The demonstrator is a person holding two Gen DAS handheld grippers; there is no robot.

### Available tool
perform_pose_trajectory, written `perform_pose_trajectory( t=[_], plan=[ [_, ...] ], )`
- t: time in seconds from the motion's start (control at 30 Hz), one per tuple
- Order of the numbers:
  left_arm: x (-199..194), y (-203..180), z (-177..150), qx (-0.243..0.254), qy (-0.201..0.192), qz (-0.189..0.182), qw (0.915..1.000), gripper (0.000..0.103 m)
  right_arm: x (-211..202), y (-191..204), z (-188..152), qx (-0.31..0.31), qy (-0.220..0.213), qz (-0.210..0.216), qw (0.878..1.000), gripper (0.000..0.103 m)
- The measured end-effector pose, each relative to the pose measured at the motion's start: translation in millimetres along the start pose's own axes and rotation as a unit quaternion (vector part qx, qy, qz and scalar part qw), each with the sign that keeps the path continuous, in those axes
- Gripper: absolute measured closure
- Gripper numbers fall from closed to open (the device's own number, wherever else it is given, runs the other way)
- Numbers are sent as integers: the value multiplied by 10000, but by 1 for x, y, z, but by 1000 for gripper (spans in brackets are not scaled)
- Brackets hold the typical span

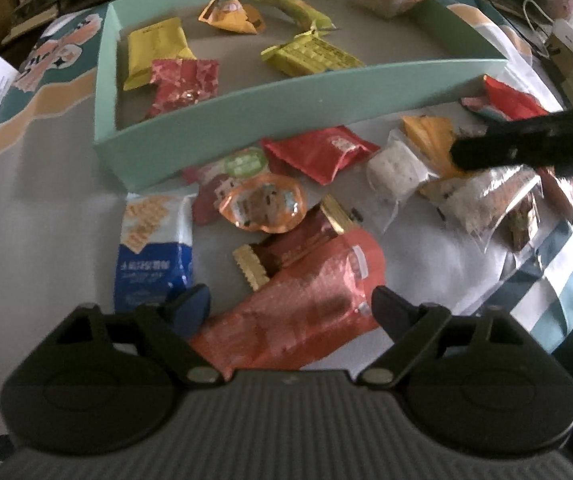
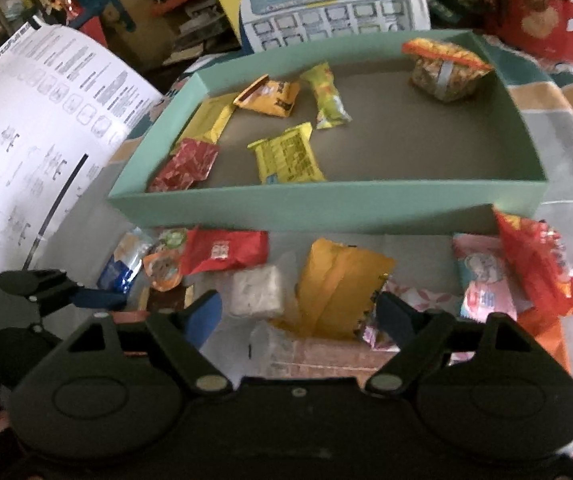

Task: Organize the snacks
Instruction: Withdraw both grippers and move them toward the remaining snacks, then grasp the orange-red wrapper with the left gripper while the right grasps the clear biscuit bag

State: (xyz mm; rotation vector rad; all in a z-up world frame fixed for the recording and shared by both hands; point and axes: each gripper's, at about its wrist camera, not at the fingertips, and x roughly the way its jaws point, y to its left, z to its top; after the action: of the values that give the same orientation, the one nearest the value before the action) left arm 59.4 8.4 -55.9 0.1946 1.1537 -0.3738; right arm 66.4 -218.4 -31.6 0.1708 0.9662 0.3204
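Your left gripper (image 1: 288,306) stands wide, straddling the orange-red pouch (image 1: 306,304) at bottom centre without pinching. Your right gripper (image 2: 300,312) gapes too, over the yellow packet (image 2: 338,292). The teal tray (image 2: 326,204) fills the upper centre.

Both wrist views downward, sharing tray (image 1: 246,152).

One teal tray (image 2: 326,204) is seen. Six wrapped snacks (image 2: 286,156) are counted inside it, five left and one far right. About ten more are scattered near it.
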Motion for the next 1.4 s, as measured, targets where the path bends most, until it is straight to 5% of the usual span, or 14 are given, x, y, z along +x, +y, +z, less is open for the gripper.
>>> perform_pose_trajectory(
  t=[0.2,0.37,0.43,0.6,0.7,0.8,0.87,0.9,1.03,1.23,1.4],
  plan=[
    [-2,-6,-13,146,62,-175,9997,17,-14,2,-11,2,-78,-127,9999,17],
    [-11,-20,-21,405,-87,-174,9990,59,-29,-3,-26,197,-217,-208,9994,17],
    [-12,-21,-20,375,-72,-176,9991,64,-36,-5,-31,233,-287,-281,9989,17],
    [-13,-33,-24,679,-32,-227,9974,60,-48,-3,-40,49,-294,-234,9993,21],
    [-10,-39,-25,859,16,-168,9962,44,-46,0,-42,-154,-117,-312,9993,25],
    [-11,-41,-29,854,16,-184,9962,45,-45,1,-47,-27,48,-93,9999,39],
    [-13,-40,-29,788,-33,-233,9966,71,-39,2,-50,54,219,-92,9997,62],
    [-13,-40,-28,732,-35,-229,9970,72,-35,1,-51,109,296,-164,9994,64],
    [-10,-31,-21,136,-70,-127,9998,78,-28,-11,-50,412,268,-420,9979,64],
    [-9,-17,-18,-291,-93,-210,9993,78,-40,3,-33,-158,6,-51,9999,62],
    [-10,-19,-20,-284,-84,-104,9995,76,-10,-1,-5,-750,185,-13,9970,30]
  ],
)
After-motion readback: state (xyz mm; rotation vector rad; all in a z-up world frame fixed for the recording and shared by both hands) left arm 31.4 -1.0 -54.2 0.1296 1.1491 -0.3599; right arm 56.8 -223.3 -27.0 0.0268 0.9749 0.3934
